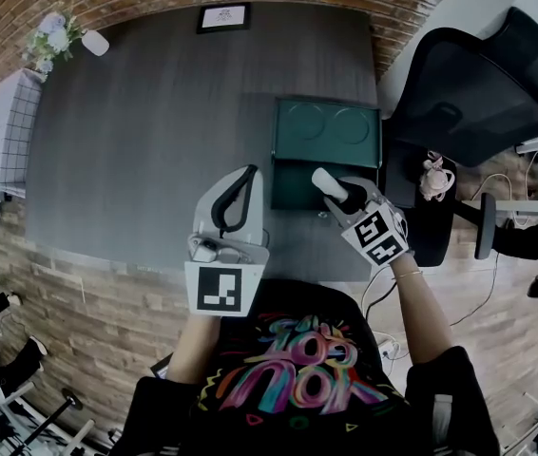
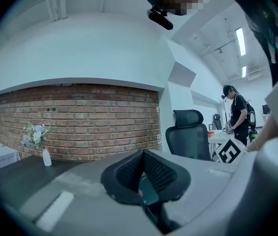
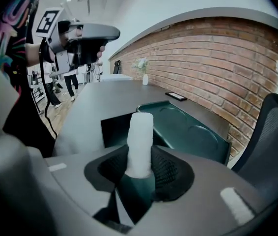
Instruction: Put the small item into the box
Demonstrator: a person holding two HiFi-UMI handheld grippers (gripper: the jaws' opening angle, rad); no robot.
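One small white item (image 3: 140,136) sits pinched in the right gripper's (image 1: 340,193) fingers, middle right, over the open green box (image 1: 293,131). It looks light and soft, so a gentle hold low down suits it. The left gripper's (image 1: 247,173) fingers are together, empty.

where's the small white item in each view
Head view: small white item right of centre, sticking out of the right gripper.
Left gripper view: not in it.
Right gripper view: centre, upright between the jaws.
Shared landmark: the flower vase, top left in the head view, lower left in the left gripper view, far centre in the right gripper view.
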